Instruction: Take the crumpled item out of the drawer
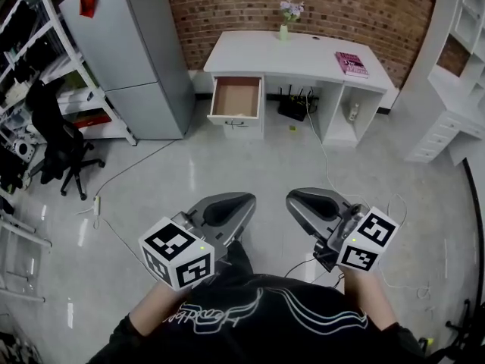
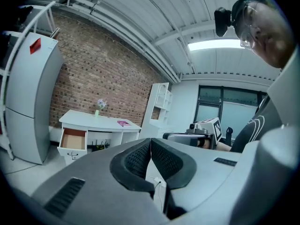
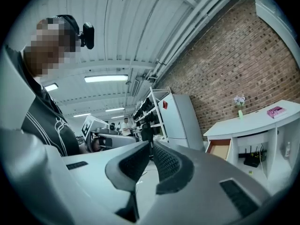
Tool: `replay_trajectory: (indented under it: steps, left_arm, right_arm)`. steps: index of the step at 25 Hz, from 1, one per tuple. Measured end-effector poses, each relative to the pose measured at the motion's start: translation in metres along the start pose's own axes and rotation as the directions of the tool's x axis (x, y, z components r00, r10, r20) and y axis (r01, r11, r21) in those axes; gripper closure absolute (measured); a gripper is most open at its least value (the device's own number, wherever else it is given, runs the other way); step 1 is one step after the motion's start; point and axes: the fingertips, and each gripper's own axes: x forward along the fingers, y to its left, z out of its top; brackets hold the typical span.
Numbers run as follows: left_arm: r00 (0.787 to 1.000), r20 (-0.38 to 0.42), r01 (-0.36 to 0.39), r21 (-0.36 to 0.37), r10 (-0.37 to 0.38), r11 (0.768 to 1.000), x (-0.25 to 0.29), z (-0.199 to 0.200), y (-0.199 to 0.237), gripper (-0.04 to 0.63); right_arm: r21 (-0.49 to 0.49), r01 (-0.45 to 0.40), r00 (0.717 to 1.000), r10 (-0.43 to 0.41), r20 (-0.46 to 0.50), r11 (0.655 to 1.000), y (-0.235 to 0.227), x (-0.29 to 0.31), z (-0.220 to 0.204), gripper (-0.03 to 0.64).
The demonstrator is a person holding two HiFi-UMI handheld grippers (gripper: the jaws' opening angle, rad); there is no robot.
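The job has hardly begun, as far as I can judge. The person stands well back from the white desk, with a broad stretch of floor between them and the open drawer [image 1: 236, 122]. The left tongs [image 1: 231, 207] and the right tongs [image 1: 303, 202] hang close in front of the body, side by side. Both pairs are pressed together at the tips with nothing between them.

The drawer is pulled out under the left end of the tabletop [image 1: 303, 51]. From here I see only its brown inside. I cannot make out the crumpled item in any view; if it lies in there, it is too small at this range or hidden behind the drawer's front. So the walk over, the reach in, the grasp and the lift out are all left to do.

The head view alone lays out the room from above: the flower vase [image 1: 285, 20] and pink book [image 1: 351, 63] on the tabletop, the grey fridge [image 1: 140, 51] to the left, a black office chair [image 1: 61, 146] and cables trailing over the floor. The left gripper view looks level across at the desk and also takes in dark windows [image 2: 229, 114] off to the right. The right gripper view looks the other way down the room, to stocked shelves [image 3: 146, 108] and a distant person [image 3: 125, 123] whom the other views miss.
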Motion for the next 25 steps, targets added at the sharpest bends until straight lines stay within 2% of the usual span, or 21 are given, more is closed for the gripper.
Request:
replay_trajectory:
  steps: [4,9,16,21,25]
  left_arm:
    - [1.000,-0.007,-0.001,-0.023,0.000,1.000,0.012,-0.004,0.039,0.572]
    - [1.000,-0.026,-0.007,-0.058,0.005,0.998,0.029,-0.002,0.108,0.572]
    - [0.995,-0.101,-0.006,-0.113,-0.006,0.994,0.083,0.021,0.238,0.572]
    - [0.986,-0.155,0.035,-0.144,-0.058,0.989,0.110,0.023,0.334,0.572]
    - [0.980,-0.175,0.066,-0.143,-0.091,0.988,0.131,0.029,0.404,0.572]
  right_arm:
    - [0.021,0.005,1.000,-0.004,-0.027,1.000,-0.028,0.028,-0.009,0.563]
    - [0.058,0.007,0.998,-0.003,-0.063,0.998,-0.072,0.084,-0.018,0.563]
    - [0.151,0.036,0.994,-0.020,-0.111,0.988,-0.171,0.178,-0.012,0.563]
    - [0.199,0.074,0.989,-0.045,-0.144,0.977,-0.231,0.255,-0.016,0.563]
    - [0.224,0.100,0.984,-0.063,-0.167,0.969,-0.280,0.308,-0.018,0.563]
